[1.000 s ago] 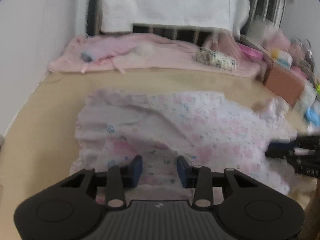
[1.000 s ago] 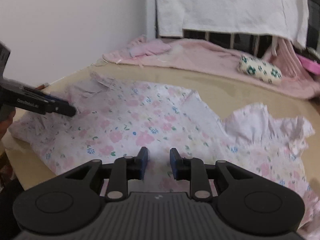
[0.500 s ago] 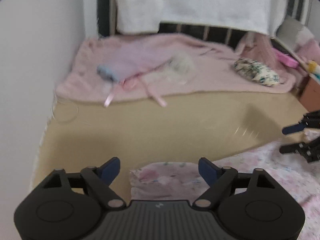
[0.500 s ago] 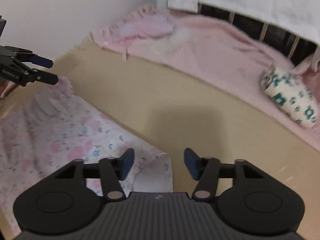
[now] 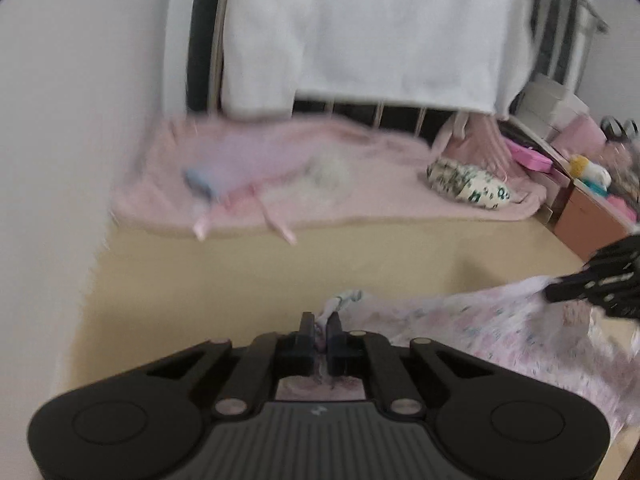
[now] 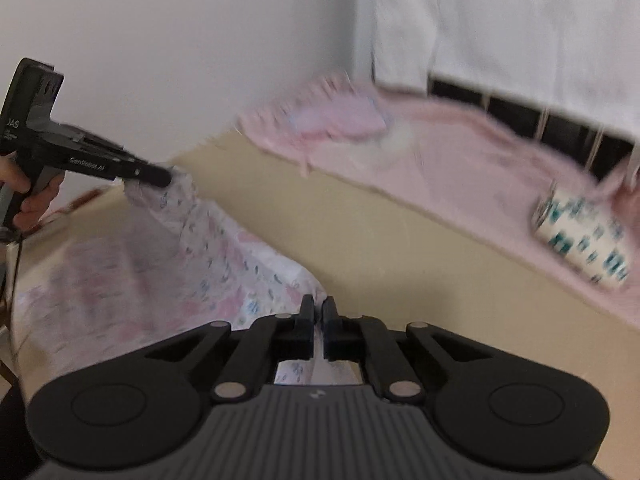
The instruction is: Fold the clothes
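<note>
Only my right view shows the hand [image 6: 28,196] on the left gripper [image 6: 160,178]. Both the left and the right gripper [image 6: 318,312] have just clamped onto the floral garment [image 6: 160,272], near the pink blanket [image 6: 460,160].

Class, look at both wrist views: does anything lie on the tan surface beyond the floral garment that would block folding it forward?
Nothing visible does. Both the left gripper and right gripper are shut on the floral garment; the tan surface ahead lies bare up to the pink blanket.

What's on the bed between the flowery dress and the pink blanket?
Nothing: in both views, only bare tan sheet lies between the dress and the blanket.
</note>
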`<state>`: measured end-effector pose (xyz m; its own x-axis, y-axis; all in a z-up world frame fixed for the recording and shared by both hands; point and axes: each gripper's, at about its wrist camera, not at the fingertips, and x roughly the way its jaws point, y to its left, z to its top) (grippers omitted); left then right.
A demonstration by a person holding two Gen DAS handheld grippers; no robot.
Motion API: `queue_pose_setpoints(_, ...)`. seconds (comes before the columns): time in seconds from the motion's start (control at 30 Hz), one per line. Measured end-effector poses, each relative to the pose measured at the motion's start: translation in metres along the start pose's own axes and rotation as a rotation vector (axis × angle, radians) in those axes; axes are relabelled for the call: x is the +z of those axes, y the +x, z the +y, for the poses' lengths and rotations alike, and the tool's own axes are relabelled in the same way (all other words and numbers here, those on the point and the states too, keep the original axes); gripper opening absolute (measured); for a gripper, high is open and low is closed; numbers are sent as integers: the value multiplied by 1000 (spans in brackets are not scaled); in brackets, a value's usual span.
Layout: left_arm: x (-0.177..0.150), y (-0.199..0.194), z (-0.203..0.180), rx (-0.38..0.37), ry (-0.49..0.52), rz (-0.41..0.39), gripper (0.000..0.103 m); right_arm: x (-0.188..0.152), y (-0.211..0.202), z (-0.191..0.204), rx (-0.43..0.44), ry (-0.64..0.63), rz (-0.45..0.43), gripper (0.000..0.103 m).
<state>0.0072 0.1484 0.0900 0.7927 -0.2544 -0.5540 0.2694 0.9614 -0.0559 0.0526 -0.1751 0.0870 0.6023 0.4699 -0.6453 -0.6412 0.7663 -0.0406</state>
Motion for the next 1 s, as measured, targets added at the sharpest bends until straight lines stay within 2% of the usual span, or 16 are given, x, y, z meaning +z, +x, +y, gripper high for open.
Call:
queue_pose_setpoints(0.07, -22, -36, -23, 21, 50, -52, 4, -17, -31, 20, -20, -39, -30, 3)
queue_pose_setpoints(0.13, -57, -57, -44, 52, 94, -53, 4, -40, -59, 41, -31, -69, -45, 3)
queue_pose_setpoints(0.3, -139, -76, -56, 35, 62, 77, 15, -112, -71, 84, 7, -132, 120, 6)
queue_pose_setpoints(0.33, -145, -85, -56, 10, 47, 71, 17, -118, -74, 87, 1, -130, 125, 8)
queue_pose_setpoints(0.37, -145, -98, -55, -30, 27, 41, 22, -122, -82, 88, 4, -117, 114, 11)
queue_pose_setpoints(0.4, -142, -108, -53, -58, 9, 7, 27, -124, -91, 88, 19, -98, 87, 19)
queue_pose_setpoints(0.47, -128, -118, -56, -93, -8, -72, 60, -120, -104, 89, 44, -70, -1, 39)
queue_pose_setpoints(0.5, -122, -114, -64, -96, 12, -85, 62, -115, -104, 91, 51, -70, -44, 39)
queue_pose_setpoints(0.53, -116, -110, -73, -97, 35, -94, 60, -110, -98, 94, 62, -75, -73, 39)
queue_pose_setpoints(0.6, -109, -93, -101, -141, 161, -41, 61, -105, -77, 102, 82, -76, -76, 38)
queue_pose_setpoints(0.67, -115, -79, -126, -167, 398, -20, 63, -106, -52, 110, 72, -84, -25, 35)
queue_pose_setpoints(0.73, -121, -64, -132, -126, 515, 37, 59, -113, -37, 112, 44, -72, 3, 31)
queue_pose_setpoints(0.8, -124, -48, -128, -95, 573, 125, 16, -120, -33, 111, 33, -33, 11, 24)
queue_pose_setpoints(0.83, -121, -42, -121, -100, 569, 157, 5, -123, -33, 110, 27, -7, 13, 22)
queue_pose_setpoints(0.9, -119, -47, -109, -120, 579, 147, 6, -128, -34, 105, 30, 55, -3, 20)
queue_pose_setpoints(1.0, -131, -59, -108, -37, 723, 138, 10, -132, -35, 106, 7, 74, -19, 18)
